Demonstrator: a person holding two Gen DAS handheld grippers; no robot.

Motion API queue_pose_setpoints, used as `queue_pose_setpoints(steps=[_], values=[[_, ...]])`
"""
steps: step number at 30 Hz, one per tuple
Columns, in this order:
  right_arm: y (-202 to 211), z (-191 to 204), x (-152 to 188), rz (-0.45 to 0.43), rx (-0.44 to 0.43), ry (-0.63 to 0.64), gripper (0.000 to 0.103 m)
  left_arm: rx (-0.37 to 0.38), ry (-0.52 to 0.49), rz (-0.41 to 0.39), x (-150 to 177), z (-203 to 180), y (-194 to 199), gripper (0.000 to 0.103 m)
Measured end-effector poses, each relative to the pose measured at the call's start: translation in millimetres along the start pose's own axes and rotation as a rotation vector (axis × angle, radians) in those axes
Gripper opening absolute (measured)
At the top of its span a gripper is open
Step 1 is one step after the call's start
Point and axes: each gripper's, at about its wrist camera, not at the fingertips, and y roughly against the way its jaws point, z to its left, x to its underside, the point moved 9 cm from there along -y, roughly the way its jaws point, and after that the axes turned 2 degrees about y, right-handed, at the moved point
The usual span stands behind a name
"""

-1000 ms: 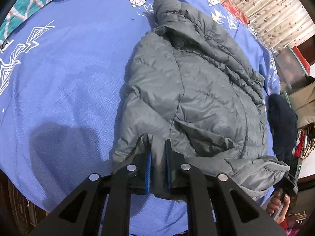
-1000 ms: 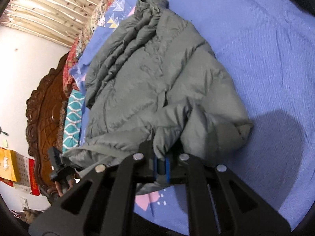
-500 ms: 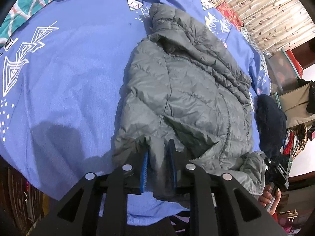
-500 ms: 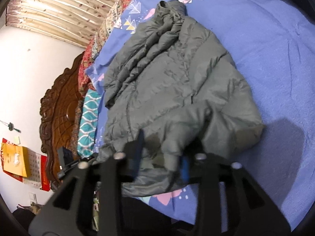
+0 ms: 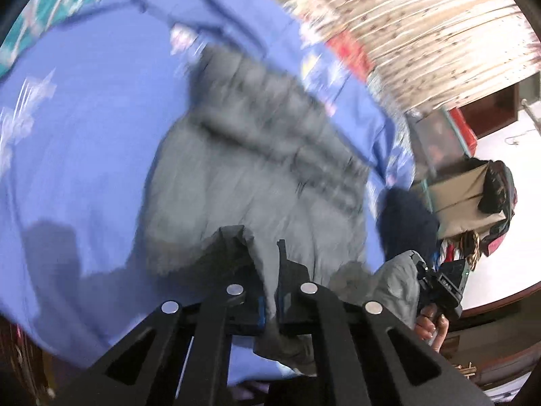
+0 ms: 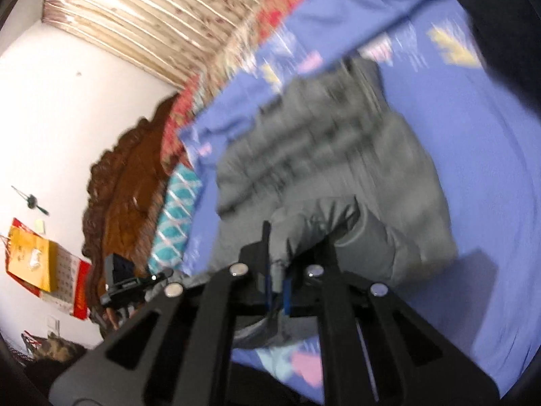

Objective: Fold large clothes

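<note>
A grey quilted puffer jacket [image 5: 257, 176] lies on the blue bedsheet [image 5: 84, 155], its collar at the far end. My left gripper [image 5: 270, 270] is shut on the jacket's near hem and holds it raised. The other gripper shows at the lower right of the left wrist view [image 5: 443, 287], with grey cloth beside it. In the right wrist view the jacket [image 6: 338, 155] is blurred by motion. My right gripper [image 6: 277, 264] is shut on the other end of the near hem, lifted off the sheet [image 6: 473, 169].
A dark blue garment [image 5: 405, 223] lies at the bed's right edge. A cardboard box [image 5: 463, 193] with clothes stands beyond it. A carved wooden headboard [image 6: 128, 182] and a teal patterned pillow [image 6: 175, 216] are at the left of the right wrist view.
Both grippers have lifted the near hem up and tilted forward. The right gripper, open half a second ago, has closed on the hem again. Both views are now motion-blurred.
</note>
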Motion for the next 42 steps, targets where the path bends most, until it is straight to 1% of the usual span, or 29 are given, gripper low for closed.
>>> queue_pose_setpoints(steps=[2,4,7,8,10,12,13,15,16,17,18,19,20,22,24,26,28,30,32,33,34,35,36,37,38,39,40,42], values=[[-12.3,10.3,-39.2,-0.026,-0.007,0.010,0.005,-0.007,-0.034,-0.035,-34.4,-18.2,-3.3,0.027],[-32.1,19.2,-81.4,-0.047,-0.003,0.016,0.005,-0.013,-0.051,-0.071,-76.4,-34.4,-10.4,0.027],[-64.6,18.8,-140.8,-0.081,0.006,-0.021,0.005,-0.033,-0.028,-0.111,-139.8,-41.3,-25.3,0.027],[-79.6,15.3,-163.0,-0.097,0.026,-0.029,0.005,-0.047,-0.015,-0.119,-156.9,-40.6,-32.3,0.027],[-102.6,4.1,-189.9,-0.110,0.061,-0.046,0.005,-0.098,0.019,-0.123,-193.8,-32.6,-54.9,0.027],[-134.3,-14.1,-214.4,-0.113,0.086,-0.088,0.006,-0.151,0.034,-0.114,-218.1,-22.7,-76.7,0.027],[-146.3,-24.0,-222.9,-0.120,0.097,-0.110,0.006,-0.189,0.046,-0.102,-231.4,-14.0,-92.6,0.027],[-170.2,-53.2,-236.1,-0.135,0.147,-0.169,0.020,-0.257,0.079,-0.042,-249.7,9.3,-128.9,0.030],[-176.6,-68.9,-240.9,-0.153,0.170,-0.209,0.037,-0.275,0.104,-0.016,-253.3,22.3,-142.5,0.031],[-178.6,-84.0,-244.4,-0.187,0.187,-0.255,0.049,-0.284,0.128,0.009,-255.7,32.3,-153.1,0.033],[-175.4,-101.5,-247.5,-0.241,0.209,-0.307,0.053,-0.296,0.160,0.045,-258.4,46.8,-167.6,0.033],[-171.3,-112.5,-249.5,-0.276,0.218,-0.339,0.060,-0.298,0.178,0.055,-259.3,52.7,-173.1,0.033],[-164.5,-126.3,-251.6,-0.309,0.219,-0.375,0.063,-0.289,0.202,0.062,-262.1,60.6,-176.7,0.033],[-156.6,-134.9,-252.7,-0.313,0.225,-0.390,0.063,-0.242,0.258,0.059,-269.0,69.2,-176.1,0.033],[-147.0,-119.6,-257.1,-0.315,0.246,-0.283,0.063,-0.199,0.299,0.044,-277.4,66.9,-167.5,0.033],[-146.4,-85.1,-259.9,-0.306,0.266,-0.120,0.063,-0.189,0.280,0.032,-283.6,52.0,-162.0,0.033],[-166.1,-25.3,-250.1,-0.241,0.215,0.071,0.063,-0.197,0.233,0.019,-287.1,31.5,-158.1,0.033],[-194.1,22.4,-224.8,-0.140,0.147,0.200,0.063,-0.209,0.189,0.012,-291.5,11.1,-159.3,0.034],[-229.0,56.7,-191.8,-0.008,0.104,0.310,0.063,-0.216,0.159,0.010,-295.0,-8.0,-159.8,0.037],[-256.6,68.0,-167.7,0.081,0.099,0.381,0.063,-0.215,0.159,0.012,-295.6,-12.5,-160.5,0.038],[-270.7,66.5,-156.8,0.117,0.124,0.407,0.063,-0.214,0.161,0.014,-296.3,-17.0,-160.7,0.038],[-295.9,49.3,-145.1,0.168,0.210,0.424,0.063,-0.214,0.164,0.012,-298.1,-18.0,-159.3,0.038],[-311.9,30.5,-139.6,0.201,0.278,0.408,0.063,-0.208,0.169,0.009,-299.3,-17.6,-156.5,0.039],[-325.9,8.1,-134.9,0.236,0.329,0.368,0.063,-0.184,0.187,0.001,-299.6,-16.7,-150.0,0.039],[-337.5,-12.7,-131.9,0.266,0.352,0.318,0.060,-0.149,0.208,-0.006,-299.4,-14.5,-142.7,0.039],[-348.1,-28.4,-129.1,0.281,0.350,0.274,0.061,-0.119,0.227,-0.014,-298.4,-12.6,-135.6,0.039],[-351.8,-34.1,-130.0,0.276,0.351,0.262,0.061,-0.092,0.245,-0.034,-295.9,-9.2,-123.2,0.039],[-356.8,-37.9,-131.7,0.265,0.352,0.261,0.062,-0.071,0.252,-0.077,-294.0,-6.6,-102.6,0.039]])
